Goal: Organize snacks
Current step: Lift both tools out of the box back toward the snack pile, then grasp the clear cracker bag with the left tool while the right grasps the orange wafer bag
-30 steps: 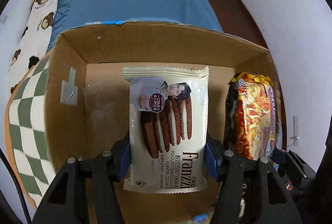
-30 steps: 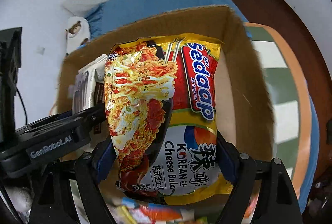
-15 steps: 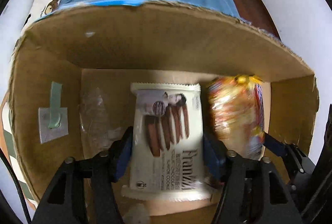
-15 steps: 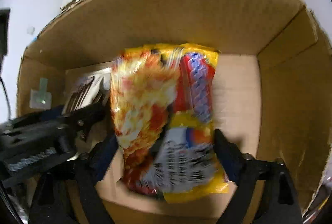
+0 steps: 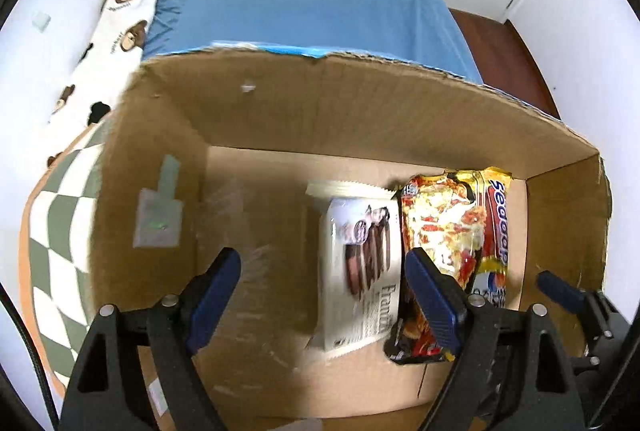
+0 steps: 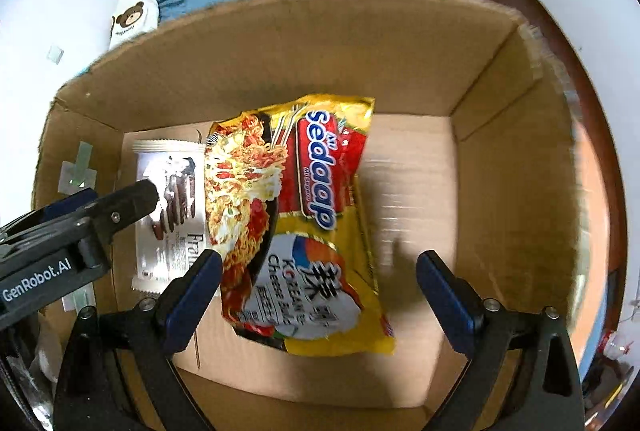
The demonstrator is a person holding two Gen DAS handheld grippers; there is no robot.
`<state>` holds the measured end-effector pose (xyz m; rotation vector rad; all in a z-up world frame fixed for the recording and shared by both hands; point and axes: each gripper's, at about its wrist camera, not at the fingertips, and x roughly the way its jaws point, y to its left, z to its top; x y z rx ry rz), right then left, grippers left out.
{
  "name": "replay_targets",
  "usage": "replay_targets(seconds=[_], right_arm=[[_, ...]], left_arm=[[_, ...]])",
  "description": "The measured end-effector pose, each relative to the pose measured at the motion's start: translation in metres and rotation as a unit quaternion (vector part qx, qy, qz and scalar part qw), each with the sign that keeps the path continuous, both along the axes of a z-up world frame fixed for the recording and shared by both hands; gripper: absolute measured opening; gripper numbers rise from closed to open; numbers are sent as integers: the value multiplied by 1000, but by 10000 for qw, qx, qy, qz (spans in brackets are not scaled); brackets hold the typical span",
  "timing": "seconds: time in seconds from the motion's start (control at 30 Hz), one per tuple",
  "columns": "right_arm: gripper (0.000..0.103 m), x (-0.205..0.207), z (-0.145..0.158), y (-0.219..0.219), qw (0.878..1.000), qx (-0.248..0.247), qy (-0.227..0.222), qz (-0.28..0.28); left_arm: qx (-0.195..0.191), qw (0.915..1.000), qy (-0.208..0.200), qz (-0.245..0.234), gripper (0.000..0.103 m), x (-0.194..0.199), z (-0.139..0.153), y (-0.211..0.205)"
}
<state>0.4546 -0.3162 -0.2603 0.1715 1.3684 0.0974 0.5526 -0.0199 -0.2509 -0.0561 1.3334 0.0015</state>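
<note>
An open cardboard box (image 5: 360, 103) (image 6: 500, 79) holds two snack packs lying side by side on its floor. The white Franzzi cookie pack (image 5: 360, 267) (image 6: 172, 215) lies on the left. The yellow and red Sedaap noodle pack (image 5: 456, 231) (image 6: 304, 215) lies to its right, leaning slightly over it. My left gripper (image 5: 324, 295) is open and empty above the box floor, left of the cookie pack. My right gripper (image 6: 320, 295) is open and empty above the lower end of the noodle pack. The left gripper's body also shows in the right wrist view (image 6: 80, 227).
The box stands on a green and white checkered cloth (image 5: 60, 231). Behind it is a bed with a blue sheet (image 5: 304, 3) and a white bear-print pillow (image 5: 112, 31). White walls and a dark wooden floor (image 5: 504, 47) lie to the right.
Both grippers opened and let go of their packs, which now lie on the box floor. Both grippers have drawn back and up; the left one shifted left of the cookie pack.
</note>
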Motion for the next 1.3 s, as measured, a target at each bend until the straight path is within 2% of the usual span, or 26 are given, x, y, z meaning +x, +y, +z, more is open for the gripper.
replay_targets(seconds=[0.1, 0.13, 0.33, 0.53, 0.63, 0.87, 0.97, 1.1, 1.2, 1.3], right_arm=[[99, -14, 28, -2, 9997, -44, -213, -52], [99, -29, 45, 10, 9995, -90, -302, -56], [99, -63, 90, 14, 9967, -206, -774, -97], [99, -99, 123, 21, 9917, -266, -1248, -139], [99, -121, 144, 18, 9892, -148, -1444, -209], [99, -160, 168, 20, 9859, 90, -1657, -227], [99, -177, 169, 20, 9870, 161, -1585, -206], [99, -195, 148, 23, 9921, 326, -1199, -165], [99, -208, 117, 28, 9966, 446, -688, -100], [99, -220, 73, 34, 9974, 706, 60, -91]], left_arm=[[133, 9996, -267, 18, 84, -14, 14, 6], [178, 9992, -353, 11, 84, -19, 19, 6], [344, 9955, -884, -35, 84, -61, 62, 8], [388, 9902, -1339, -74, 84, -103, 99, 8], [303, 9884, -1488, -98, 84, -124, 115, 9], [130, 9874, -1575, -116, 84, -172, 132, 10], [116, 9885, -1504, -88, 84, -190, 131, 15], [117, 9920, -1256, -59, 84, -213, 116, 25], [414, 9933, -1070, -108, 84, -232, 94, 34], [776, 9938, -750, -263, 84, -250, 64, 44]])
